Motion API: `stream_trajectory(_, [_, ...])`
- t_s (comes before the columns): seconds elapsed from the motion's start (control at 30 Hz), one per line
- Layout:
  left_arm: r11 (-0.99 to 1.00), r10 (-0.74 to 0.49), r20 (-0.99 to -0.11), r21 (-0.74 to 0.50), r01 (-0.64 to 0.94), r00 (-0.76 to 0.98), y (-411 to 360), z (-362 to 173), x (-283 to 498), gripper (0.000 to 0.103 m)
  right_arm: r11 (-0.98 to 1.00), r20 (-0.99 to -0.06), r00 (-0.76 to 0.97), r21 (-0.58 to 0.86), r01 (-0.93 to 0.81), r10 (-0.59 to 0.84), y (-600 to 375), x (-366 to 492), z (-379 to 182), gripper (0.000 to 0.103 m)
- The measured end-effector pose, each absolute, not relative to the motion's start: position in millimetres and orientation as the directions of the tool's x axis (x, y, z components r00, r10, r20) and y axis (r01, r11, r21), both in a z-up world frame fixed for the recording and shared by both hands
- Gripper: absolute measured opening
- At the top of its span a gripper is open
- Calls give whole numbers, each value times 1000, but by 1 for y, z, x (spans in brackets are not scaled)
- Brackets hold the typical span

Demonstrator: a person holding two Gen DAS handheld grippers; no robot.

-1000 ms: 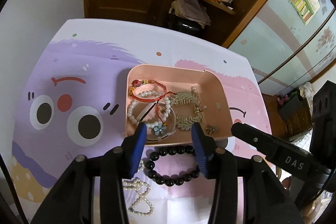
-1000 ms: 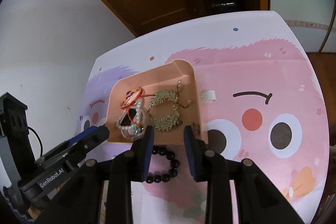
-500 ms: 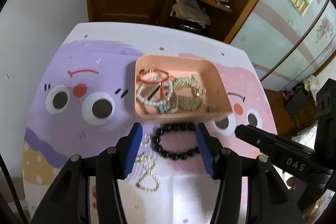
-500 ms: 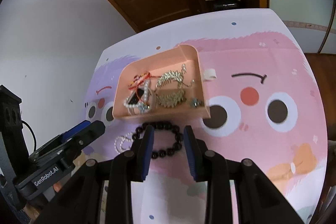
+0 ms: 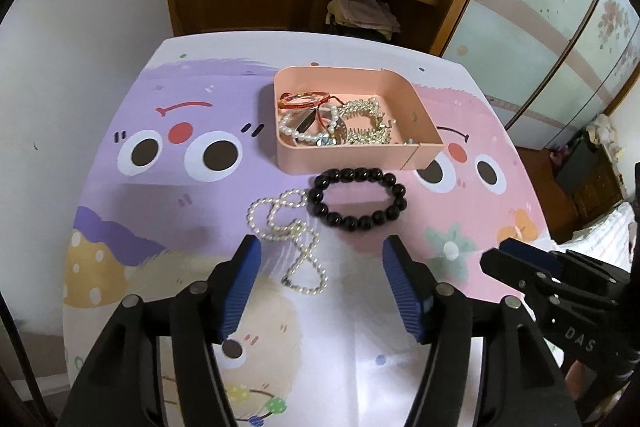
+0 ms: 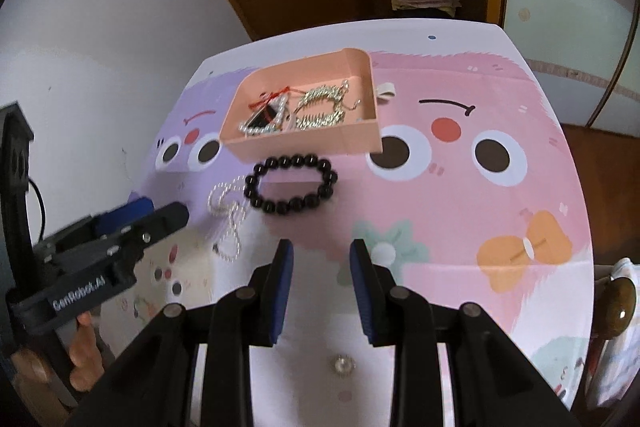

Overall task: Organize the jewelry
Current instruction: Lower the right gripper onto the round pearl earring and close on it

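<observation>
A pink tray (image 5: 420, 115) (image 6: 362, 65) sits mid-table and holds a red cord bracelet (image 5: 304, 98), a pearl bracelet (image 5: 294, 135) and silver leaf pieces (image 5: 366, 125). In front of it on the table lie a black bead bracelet (image 5: 358, 201) (image 6: 292, 185) and a pearl necklace (image 5: 290, 235) (image 6: 228, 217). My left gripper (image 5: 322, 259) is open and empty, above the table just short of the necklace. My right gripper (image 6: 322, 259) is open and empty, nearer the table's front, right of the necklace.
The table wears a cartoon-face cloth (image 5: 180, 147). A small white ring piece (image 6: 386, 91) lies right of the tray. A small sparkly stud (image 6: 343, 363) lies near the front edge. A wooden door and shelves stand behind the table.
Both grippers have pulled back from the tray toward the table's front. The black bracelet and pearl necklace now show fully ahead of the fingers. The left jaws have spread wider.
</observation>
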State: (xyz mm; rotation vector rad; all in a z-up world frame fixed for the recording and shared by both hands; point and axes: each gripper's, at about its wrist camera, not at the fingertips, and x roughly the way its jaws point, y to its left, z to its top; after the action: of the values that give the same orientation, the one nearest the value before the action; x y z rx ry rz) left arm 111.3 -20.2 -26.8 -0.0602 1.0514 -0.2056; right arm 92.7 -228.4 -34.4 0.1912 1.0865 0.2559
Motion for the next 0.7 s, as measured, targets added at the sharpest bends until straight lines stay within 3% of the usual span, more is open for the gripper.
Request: stream_trajectory(0.7, [969, -200, -906, -127, 212, 372, -7, -81, 55, 64, 956, -952, 227, 145, -257, 205, -208, 42, -98, 29])
